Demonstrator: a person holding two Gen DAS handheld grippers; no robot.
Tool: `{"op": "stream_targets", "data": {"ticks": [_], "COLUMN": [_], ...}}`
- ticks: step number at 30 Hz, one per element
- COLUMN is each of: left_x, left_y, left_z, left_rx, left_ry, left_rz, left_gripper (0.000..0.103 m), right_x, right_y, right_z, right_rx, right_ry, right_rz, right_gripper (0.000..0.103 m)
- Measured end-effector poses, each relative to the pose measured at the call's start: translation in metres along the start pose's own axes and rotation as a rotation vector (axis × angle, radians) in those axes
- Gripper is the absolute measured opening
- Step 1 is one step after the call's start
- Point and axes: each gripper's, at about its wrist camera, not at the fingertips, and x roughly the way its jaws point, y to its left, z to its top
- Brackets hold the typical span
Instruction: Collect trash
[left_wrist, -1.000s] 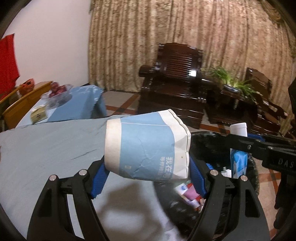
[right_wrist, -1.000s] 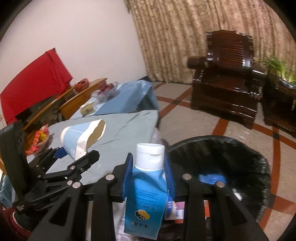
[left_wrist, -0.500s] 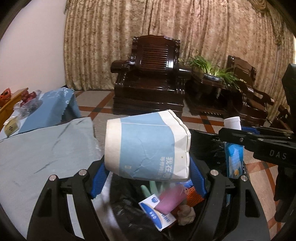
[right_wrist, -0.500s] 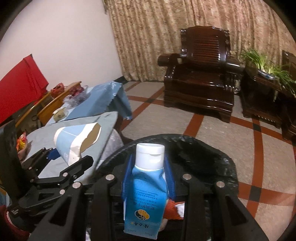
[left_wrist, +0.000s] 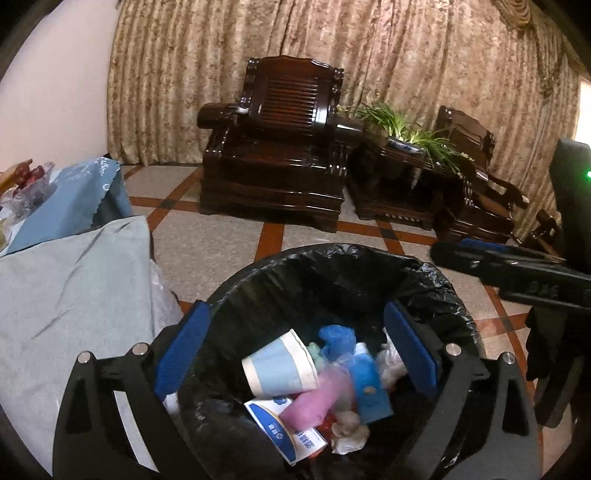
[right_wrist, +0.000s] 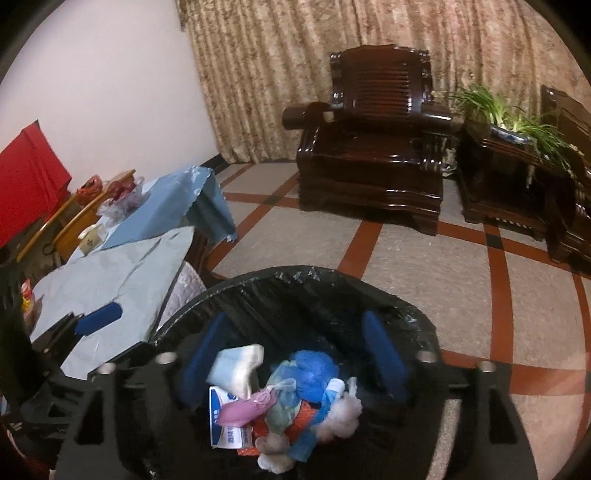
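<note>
A bin lined with a black bag (left_wrist: 332, 258) stands on the floor beside the table, also in the right wrist view (right_wrist: 295, 280). My left gripper (left_wrist: 295, 347) is open and empty above it. My right gripper (right_wrist: 291, 354) is open and empty above it too. The blue-and-white paper cup (left_wrist: 279, 371) lies on its side among the trash; it shows in the right wrist view (right_wrist: 236, 367). The blue bottle (left_wrist: 369, 387) lies near it, partly hidden in the right wrist view (right_wrist: 328, 395). Wrappers, tissue and a pink item fill the bin.
A table under a grey cloth (left_wrist: 66, 295) is left of the bin. A second table with a blue cloth (right_wrist: 166, 210) holds bagged fruit. Dark wooden armchairs (left_wrist: 280, 147) and a plant (left_wrist: 402, 125) stand by the curtain across the tiled floor.
Both grippers opened over the bin. The paper cup dropped from the left gripper and the blue bottle from the right; both now lie in the bin.
</note>
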Motion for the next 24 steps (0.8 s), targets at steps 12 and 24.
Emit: {"op": "stream_targets", "data": {"ticks": [12,24], "left_x": [-0.047,-0.103], "left_y": [0.016,0.02], "left_z": [-0.002,-0.023], "left_rx": [-0.035,-0.071], "left_ry": [-0.023,-0.024], "left_rz": [0.094,0.136], "left_gripper": [0.096,0.096], "right_x": [-0.035,-0.069], "right_y": [0.031,0.067], "right_z": [-0.009,-0.031], "right_rx": [-0.017,-0.052], "right_ry": [-0.048,-0.056], "right_rz": [0.049,0.093], "right_gripper": [0.097,0.097]}}
